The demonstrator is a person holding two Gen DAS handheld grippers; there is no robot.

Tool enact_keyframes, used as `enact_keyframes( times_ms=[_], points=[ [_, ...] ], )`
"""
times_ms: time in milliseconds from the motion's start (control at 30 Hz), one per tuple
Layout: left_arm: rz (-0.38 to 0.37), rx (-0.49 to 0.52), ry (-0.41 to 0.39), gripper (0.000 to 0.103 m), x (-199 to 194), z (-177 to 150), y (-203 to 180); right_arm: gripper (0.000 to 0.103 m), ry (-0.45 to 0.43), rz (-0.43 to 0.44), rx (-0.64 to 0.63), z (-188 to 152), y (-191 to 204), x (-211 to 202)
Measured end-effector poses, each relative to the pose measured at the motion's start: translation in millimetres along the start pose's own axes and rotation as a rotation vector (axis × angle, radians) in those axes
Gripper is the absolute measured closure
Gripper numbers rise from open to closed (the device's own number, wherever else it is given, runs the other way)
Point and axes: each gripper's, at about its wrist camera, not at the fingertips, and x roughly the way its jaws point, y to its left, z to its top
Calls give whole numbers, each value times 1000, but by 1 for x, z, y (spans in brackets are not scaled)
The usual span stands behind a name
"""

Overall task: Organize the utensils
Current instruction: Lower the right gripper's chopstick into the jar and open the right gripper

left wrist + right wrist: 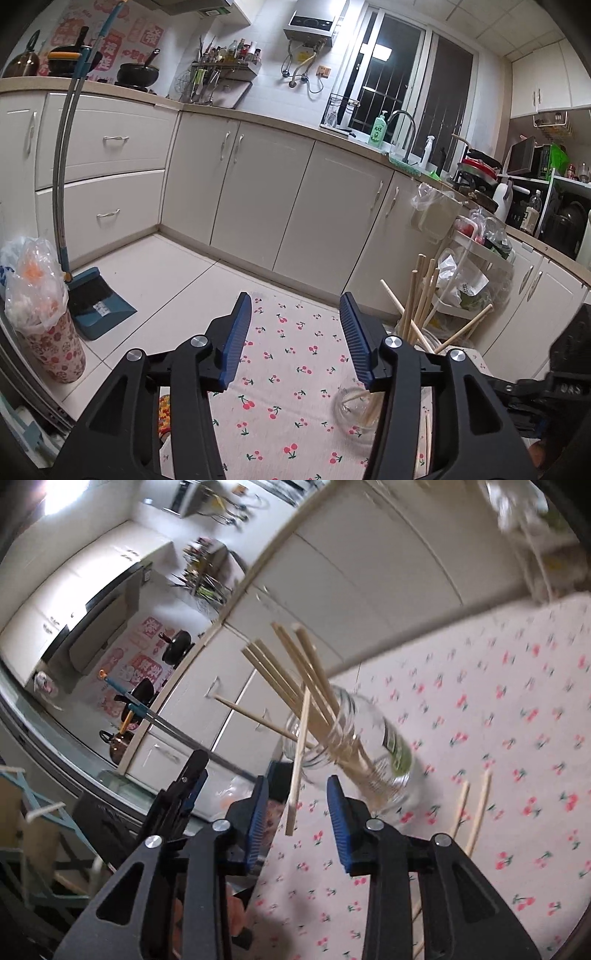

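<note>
- In the right wrist view we see a glass jar (354, 753) with a green label, full of wooden chopsticks (295, 672) that fan out of its mouth; the jar is on the table just ahead of the right gripper (297, 808).
- One chopstick (298, 764) appears in front of the gap between the right jaws, which are open and hold nothing; we cannot tell what supports it.
- Two more loose sticks (476, 812) lie on the cloth beside the jar.
- The left gripper (295, 332) is also open, with empty jaws, above the cherry-print tablecloth (288, 369).
- In the left view a small clear glass (356, 410) stands partly behind the right finger of this gripper, and the chopstick bundle (421, 295) rises beyond it.
- Around are white kitchen cabinets (258, 199), a blue dustpan (98, 302) with a long handle, and a bin with a plastic bag (33, 280).
- The right view is blurred and tilted, so small details are hard to read.
</note>
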Motion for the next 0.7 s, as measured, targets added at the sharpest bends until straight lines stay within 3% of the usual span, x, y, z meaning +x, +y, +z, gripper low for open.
enact_keyframes(
  times_ms=[67,167,233,533,700],
  points=[
    [0,-3,7,55,2,-1,2,78,27,-6,1,3,-1,6],
    [2,-4,16,54,4,-3,2,94,74,0,12,5,-5,12],
    [3,-7,20,54,5,-3,4,97,69,3,-7,3,-4,9],
    [18,-24,49,52,12,-7,8,97,-4,20,-70,3,13,-13],
    [30,-29,60,52,17,-10,11,97,-122,-59,-259,5,49,-42]
  ],
)
